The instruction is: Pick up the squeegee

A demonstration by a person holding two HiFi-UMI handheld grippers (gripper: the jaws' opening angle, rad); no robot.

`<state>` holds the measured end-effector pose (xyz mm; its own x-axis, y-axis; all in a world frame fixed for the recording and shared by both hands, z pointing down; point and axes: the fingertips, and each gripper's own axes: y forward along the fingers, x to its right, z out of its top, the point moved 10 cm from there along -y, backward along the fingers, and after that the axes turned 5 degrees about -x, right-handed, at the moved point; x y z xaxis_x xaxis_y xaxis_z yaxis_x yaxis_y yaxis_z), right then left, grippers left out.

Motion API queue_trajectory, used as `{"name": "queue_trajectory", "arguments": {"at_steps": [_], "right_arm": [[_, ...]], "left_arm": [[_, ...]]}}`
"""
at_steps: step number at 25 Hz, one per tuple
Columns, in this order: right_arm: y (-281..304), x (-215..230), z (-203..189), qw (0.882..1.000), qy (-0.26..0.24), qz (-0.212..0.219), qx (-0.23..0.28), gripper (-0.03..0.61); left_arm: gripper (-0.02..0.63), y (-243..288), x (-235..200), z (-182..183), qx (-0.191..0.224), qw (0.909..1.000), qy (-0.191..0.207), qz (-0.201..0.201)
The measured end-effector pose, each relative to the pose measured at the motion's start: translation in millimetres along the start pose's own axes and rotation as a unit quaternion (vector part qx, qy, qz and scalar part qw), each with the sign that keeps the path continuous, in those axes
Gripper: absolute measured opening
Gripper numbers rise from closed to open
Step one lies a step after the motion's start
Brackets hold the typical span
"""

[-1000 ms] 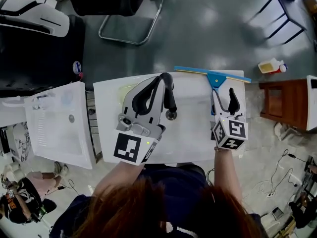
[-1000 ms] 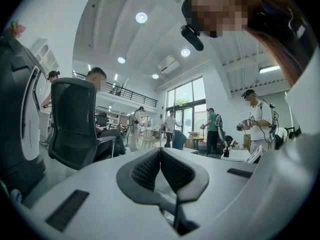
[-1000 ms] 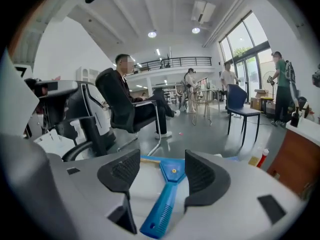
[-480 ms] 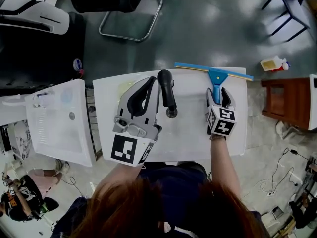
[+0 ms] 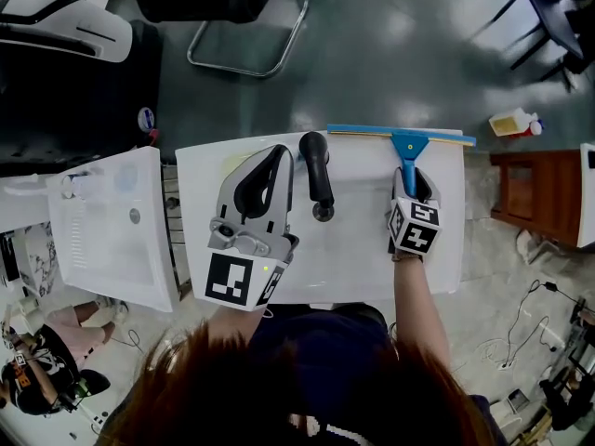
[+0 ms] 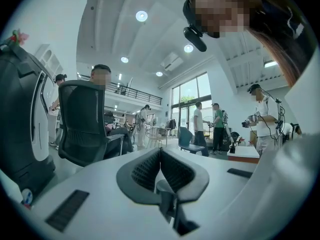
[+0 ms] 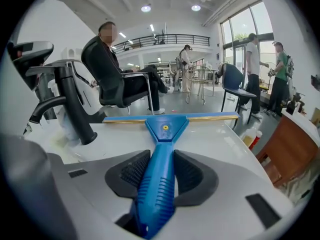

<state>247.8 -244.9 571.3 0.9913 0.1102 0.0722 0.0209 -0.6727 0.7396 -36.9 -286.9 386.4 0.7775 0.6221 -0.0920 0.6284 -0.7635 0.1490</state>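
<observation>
The blue squeegee (image 5: 406, 147) lies on the white sink top (image 5: 353, 258), its blade along the far edge and its handle pointing toward me. My right gripper (image 5: 412, 182) is tilted down over the handle. Its jaws are closing, and in the right gripper view both pads (image 7: 131, 171) touch the ribbed handle (image 7: 159, 179) between them. My left gripper (image 5: 282, 150) hovers over the left part of the sink top beside the black faucet (image 5: 316, 177). In the left gripper view its tips (image 6: 160, 151) meet, with nothing between them.
A second white sink (image 5: 112, 230) stands to the left. A brown wooden stool (image 5: 535, 193) is at the right, with a bottle (image 5: 511, 122) on the floor behind it. A black chair (image 5: 246, 45) stands beyond the sink, and people stand further off.
My right gripper has come down over the squeegee's handle and its jaws have narrowed from wide open to touching it. The left gripper has hardly moved.
</observation>
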Motion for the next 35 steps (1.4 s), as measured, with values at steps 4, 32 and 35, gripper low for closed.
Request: {"name": "queue_trajectory", "arguments": {"at_steps": [4, 32, 35], "right_arm": [[0, -1, -1, 1.000, 0.008, -0.001, 0.004, 0.160], [-170, -24, 108, 0.967, -0.037, 0.026, 0.252, 0.158], [-192, -27, 119, 0.959, -0.041, 0.032, 0.278, 0.158]], "left_arm": [[0.020, -2, -2, 0, 0.000, 1.0000, 0.000, 0.002], [0.020, -52, 7, 66, 0.075, 0.9963, 0.002, 0.042], [0.020, -57, 11, 72, 0.081, 0.9957, 0.004, 0.046]]}}
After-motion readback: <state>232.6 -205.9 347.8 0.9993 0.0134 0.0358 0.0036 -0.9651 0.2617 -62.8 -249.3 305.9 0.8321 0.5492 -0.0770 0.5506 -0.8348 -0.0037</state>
